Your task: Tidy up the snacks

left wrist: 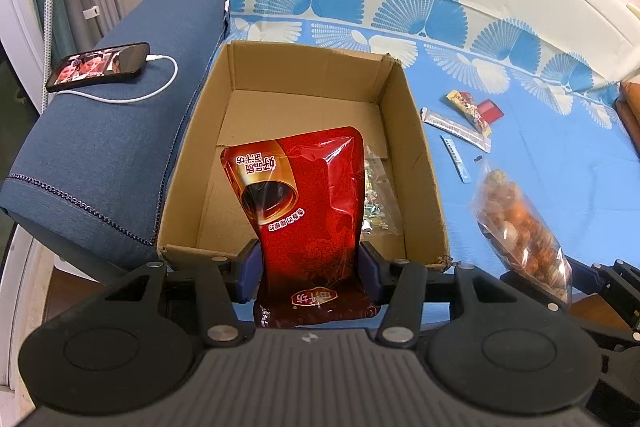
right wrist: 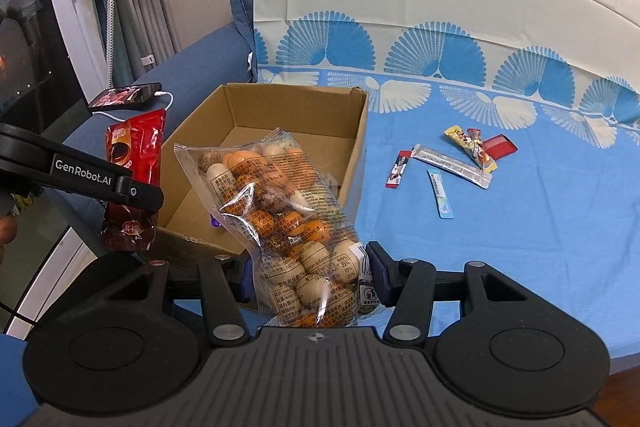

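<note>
My left gripper (left wrist: 308, 267) grips the red pouch (left wrist: 304, 195), my right gripper (right wrist: 312, 277) the egg-snack bag (right wrist: 280, 203). The cardboard box (left wrist: 420, 163) holds one candy bag (left wrist: 380, 199); small packets (right wrist: 452, 163) wait outside.

The left gripper (left wrist: 308, 267) is matte black plastic, with a ribbed grey housing behind the tongs and a round raised disc on either side. Silver screw heads mark the pivots of its angled linkage arms. Its fingers (left wrist: 249, 269) carry dark blue pads. The right gripper (right wrist: 312, 275) has the same build; white "GenRobot.AI" lettering runs along the left gripper's side.
</note>
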